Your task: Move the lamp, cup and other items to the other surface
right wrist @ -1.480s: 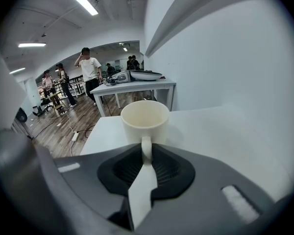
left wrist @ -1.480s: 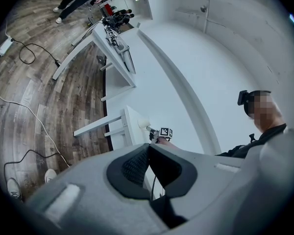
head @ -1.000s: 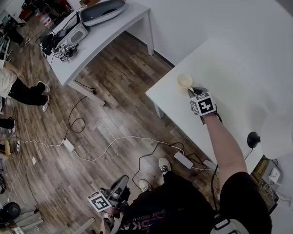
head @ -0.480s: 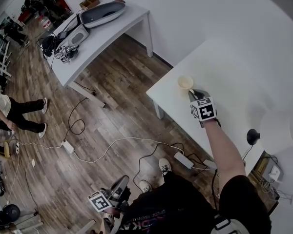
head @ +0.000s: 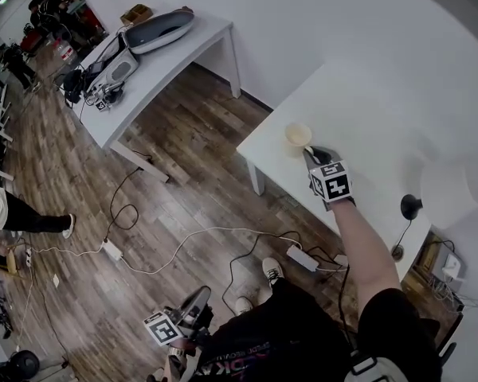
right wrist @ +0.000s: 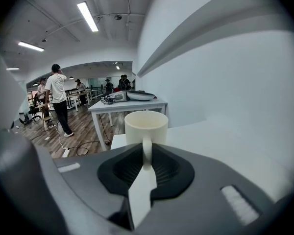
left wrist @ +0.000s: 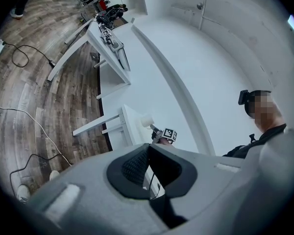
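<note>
Here the right hand-held gripper (head: 307, 149) clamps the cup (head: 297, 138) handle near the table (head: 358, 106) edge, lamp (head: 411, 206) well apart.

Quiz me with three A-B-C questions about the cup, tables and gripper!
1. Where is the cream ceramic cup? A wooden floor; B near white table corner; C chair.
2. How many white tables in the head view? A two; B five; C none.
3. The right gripper is? A empty; B fingers shut on cup's handle; C holding cable.
Answers: 1B, cup is at that corner; 2A, near one plus far white table; 3B, handle pinched between fingers.
</note>
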Motion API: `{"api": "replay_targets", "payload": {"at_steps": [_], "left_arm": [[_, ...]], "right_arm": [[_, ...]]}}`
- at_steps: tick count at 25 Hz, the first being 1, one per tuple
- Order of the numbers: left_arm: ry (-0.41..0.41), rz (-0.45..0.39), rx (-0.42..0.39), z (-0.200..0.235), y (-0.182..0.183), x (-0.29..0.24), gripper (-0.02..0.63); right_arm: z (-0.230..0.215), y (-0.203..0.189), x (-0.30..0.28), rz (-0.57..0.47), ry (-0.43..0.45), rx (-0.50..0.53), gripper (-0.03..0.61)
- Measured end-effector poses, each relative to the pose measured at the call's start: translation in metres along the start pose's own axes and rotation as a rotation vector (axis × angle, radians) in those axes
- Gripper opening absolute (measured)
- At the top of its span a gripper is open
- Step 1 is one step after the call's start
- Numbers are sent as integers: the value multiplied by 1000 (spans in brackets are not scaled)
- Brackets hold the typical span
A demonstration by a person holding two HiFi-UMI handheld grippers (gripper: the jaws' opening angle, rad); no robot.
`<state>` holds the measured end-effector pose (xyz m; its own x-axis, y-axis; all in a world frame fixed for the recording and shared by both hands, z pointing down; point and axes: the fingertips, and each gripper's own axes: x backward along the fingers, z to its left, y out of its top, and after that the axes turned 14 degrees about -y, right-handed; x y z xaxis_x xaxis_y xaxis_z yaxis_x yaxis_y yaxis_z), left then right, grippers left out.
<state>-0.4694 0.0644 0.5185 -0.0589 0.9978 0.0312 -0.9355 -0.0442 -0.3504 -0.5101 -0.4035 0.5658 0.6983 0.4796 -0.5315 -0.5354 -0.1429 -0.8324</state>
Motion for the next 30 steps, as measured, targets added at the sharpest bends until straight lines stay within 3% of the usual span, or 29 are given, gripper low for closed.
{"api": "replay_targets", "payload": {"at_steps": [16, 25, 30], "left_arm": [[-139, 107, -47, -26, -7, 64, -6], [-239, 286, -52, -42, -38, 73, -6], [-283, 391, -9, -45, -66, 76, -6]], "right_arm": [[47, 9, 152, -114, -92, -77, 51], [65, -44, 253, -113, -169, -124, 51], [58, -86, 310, -92, -255, -178, 51]]}}
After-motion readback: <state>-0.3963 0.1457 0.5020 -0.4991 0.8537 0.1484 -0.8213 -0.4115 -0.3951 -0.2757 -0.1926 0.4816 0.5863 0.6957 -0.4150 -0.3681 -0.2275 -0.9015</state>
